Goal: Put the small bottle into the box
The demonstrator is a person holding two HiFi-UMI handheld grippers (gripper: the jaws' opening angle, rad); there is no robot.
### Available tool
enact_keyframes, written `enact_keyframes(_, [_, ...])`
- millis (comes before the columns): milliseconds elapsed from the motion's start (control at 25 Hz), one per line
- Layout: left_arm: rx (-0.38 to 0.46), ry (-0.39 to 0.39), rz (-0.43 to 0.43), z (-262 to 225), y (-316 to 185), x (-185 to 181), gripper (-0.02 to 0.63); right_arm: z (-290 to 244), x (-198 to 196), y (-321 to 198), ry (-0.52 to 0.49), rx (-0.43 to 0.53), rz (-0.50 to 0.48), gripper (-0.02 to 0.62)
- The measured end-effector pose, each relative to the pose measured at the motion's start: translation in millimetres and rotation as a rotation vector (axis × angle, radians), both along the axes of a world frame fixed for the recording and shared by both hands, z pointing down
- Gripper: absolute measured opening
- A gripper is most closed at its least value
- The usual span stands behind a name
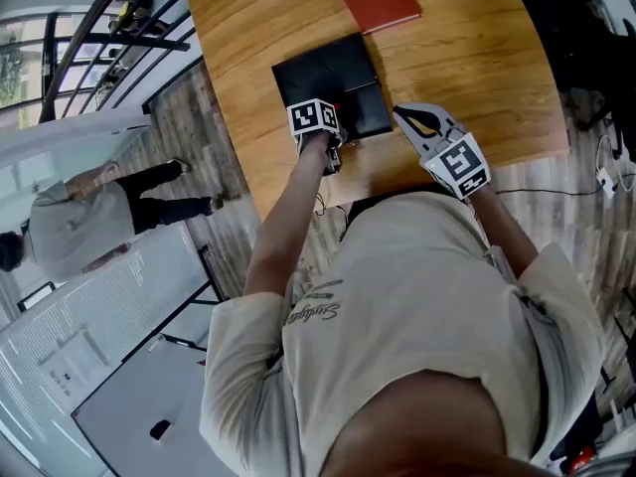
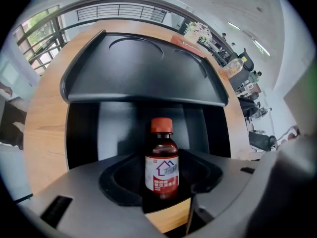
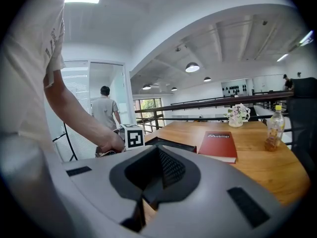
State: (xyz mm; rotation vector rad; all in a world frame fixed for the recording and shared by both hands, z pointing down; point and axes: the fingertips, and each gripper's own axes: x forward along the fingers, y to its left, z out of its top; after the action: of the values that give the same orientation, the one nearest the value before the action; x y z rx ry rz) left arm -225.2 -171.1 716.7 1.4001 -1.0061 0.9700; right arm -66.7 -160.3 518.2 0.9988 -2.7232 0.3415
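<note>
Fingers of the left gripper pinch the small brown bottle low on its body, upright, orange cap on top. The bottle is at the near edge of the open black box. The box's tray shows a bare dark floor, and its lid is raised behind. The right gripper has its fingers pressed together on nothing, over the wooden tabletop near a red book.

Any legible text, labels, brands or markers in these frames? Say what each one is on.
"Mobilier": white print on the red book lying on the table.
Small bottle label: a house logo and lines of print, too blurred to read.
Shirt print: cursive lettering, not legible.
Marker cube: black-and-white square code, no words.
</note>
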Motion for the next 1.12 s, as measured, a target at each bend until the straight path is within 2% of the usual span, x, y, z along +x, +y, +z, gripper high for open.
enact_keyframes(320, [0.042, 0.053, 0.03, -8, 0, 6, 0.229, -14, -2, 9, 0.014, 0.015, 0.043, -0.005])
enact_keyframes(720, [0.184, 0.166, 0.064, -50, 5, 9, 0.229, -26, -27, 18, 0.04, 0.031, 0.041, -0.005])
enact_keyframes(960, [0.354, 0.226, 0.104, -89, 0, 10, 0.221, -42, -39, 11, 0.053, 0.065, 0.026, -0.005])
enact_keyframes(1120, [0.49, 0.231, 0.136, -119, 1, 9, 0.184, -49, -42, 4, 0.065, 0.08, 0.021, -0.005])
